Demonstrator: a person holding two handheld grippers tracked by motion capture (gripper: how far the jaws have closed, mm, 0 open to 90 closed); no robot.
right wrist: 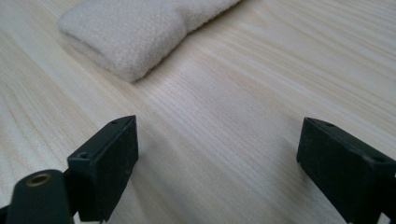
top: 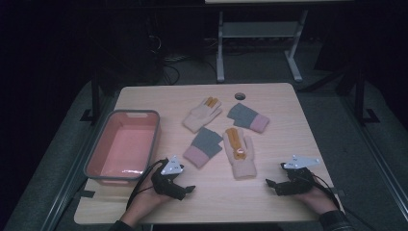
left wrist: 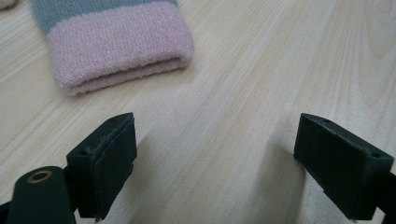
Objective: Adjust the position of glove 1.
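1. So, both tools rest low on the near edge of the tabletop (top: 288,103), one in each hand, well apart from each other.
2. The left tool (top: 188,189) has its jaws spread wide with nothing but bare wood between them. The grey and pink glove (top: 204,147) lies just ahead of it, pink cuff toward the jaws, not touching.
3. The right tool (top: 270,184) is the same: jaws wide apart, nothing in them. The cream glove (top: 238,153) with orange fingers lies ahead of it, cuff end nearest, with a gap between.
4. Farther back are a second cream glove (top: 202,114) and a second grey and pink glove (top: 248,117), side by side.
5. A pink bin (top: 122,147) with a grey rim sits at the left side of the tabletop, close beside the left tool.
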